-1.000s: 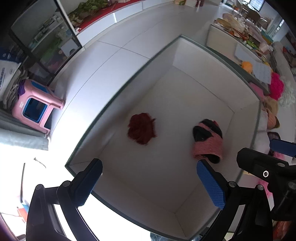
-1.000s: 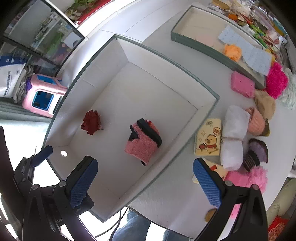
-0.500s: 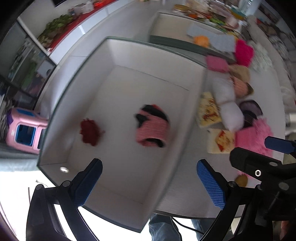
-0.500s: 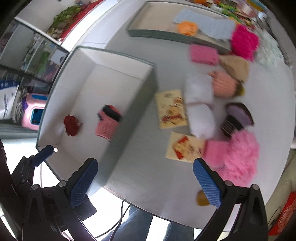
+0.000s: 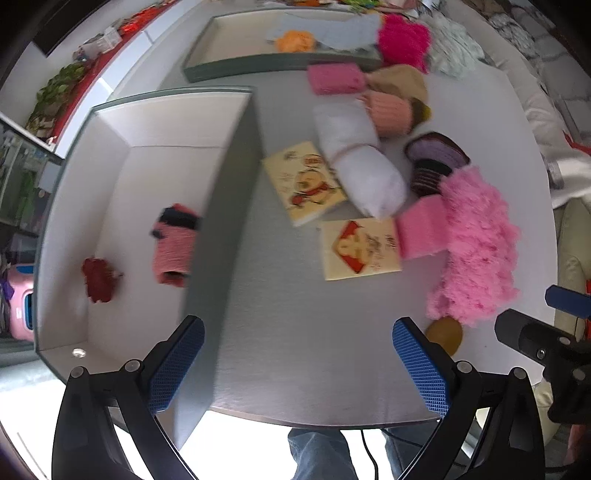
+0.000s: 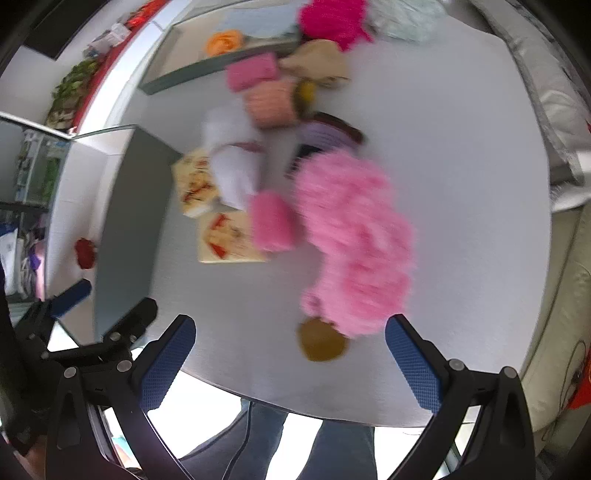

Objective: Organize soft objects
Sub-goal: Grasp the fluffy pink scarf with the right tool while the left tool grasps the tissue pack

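Both tongs hang above the grey table (image 5: 295,332) with nothing between their blue pads: the left gripper (image 5: 295,365) has its jaws wide apart near the table's front edge, and the right gripper (image 6: 291,365) is spread just as wide, above a small brown round thing (image 6: 323,339). On the left stands a white box (image 5: 147,122); inside it lie a dark red woolly ball (image 5: 98,278) and, apart from it, a pink and black knitted piece (image 5: 173,243) close to the right wall. Farther back, a shallow tray (image 5: 236,68) holds an orange ball (image 5: 295,40) and a pale blue cloth (image 5: 332,27). To the box's right, loose on the table, sit two cartoon cards (image 5: 304,182), a white roll (image 5: 358,166), pink sponges (image 5: 421,230) and a fluffy pink heap (image 5: 476,251)
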`<state>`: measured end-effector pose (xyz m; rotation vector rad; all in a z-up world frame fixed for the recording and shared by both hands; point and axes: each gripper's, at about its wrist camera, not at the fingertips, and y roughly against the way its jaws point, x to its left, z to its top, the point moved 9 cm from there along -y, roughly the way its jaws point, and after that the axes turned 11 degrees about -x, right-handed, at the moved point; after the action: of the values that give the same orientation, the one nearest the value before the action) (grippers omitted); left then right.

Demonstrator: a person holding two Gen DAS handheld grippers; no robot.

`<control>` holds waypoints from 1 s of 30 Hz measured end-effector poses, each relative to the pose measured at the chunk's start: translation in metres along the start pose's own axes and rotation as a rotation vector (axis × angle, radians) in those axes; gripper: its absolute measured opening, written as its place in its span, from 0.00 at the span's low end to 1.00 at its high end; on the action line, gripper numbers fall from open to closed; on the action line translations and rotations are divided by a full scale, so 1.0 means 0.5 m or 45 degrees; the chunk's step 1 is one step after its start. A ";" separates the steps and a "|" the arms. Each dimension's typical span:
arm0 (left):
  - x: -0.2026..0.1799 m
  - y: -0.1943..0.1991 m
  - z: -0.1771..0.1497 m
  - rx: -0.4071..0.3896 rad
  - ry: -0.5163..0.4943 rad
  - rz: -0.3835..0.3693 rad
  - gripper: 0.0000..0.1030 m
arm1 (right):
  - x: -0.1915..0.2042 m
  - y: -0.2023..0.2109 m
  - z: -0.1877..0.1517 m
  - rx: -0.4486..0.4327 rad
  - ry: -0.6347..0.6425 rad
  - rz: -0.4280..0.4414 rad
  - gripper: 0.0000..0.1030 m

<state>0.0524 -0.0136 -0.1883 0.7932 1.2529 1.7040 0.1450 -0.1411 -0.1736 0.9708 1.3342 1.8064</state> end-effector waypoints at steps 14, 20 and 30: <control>-0.053 -0.101 0.026 0.042 0.120 0.047 1.00 | -0.140 -0.041 -0.056 0.048 -0.120 -0.071 1.00; -0.062 -0.134 0.039 0.033 0.110 0.058 1.00 | -0.146 -0.070 -0.042 0.049 -0.107 -0.060 1.00; -0.085 -0.194 0.055 0.055 0.093 0.085 1.00 | -0.144 -0.115 0.003 0.053 -0.033 -0.060 1.00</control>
<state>0.1204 -0.0279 -0.2732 0.8125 1.3304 1.7783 0.1869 -0.1881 -0.2411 0.9737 1.3722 1.7315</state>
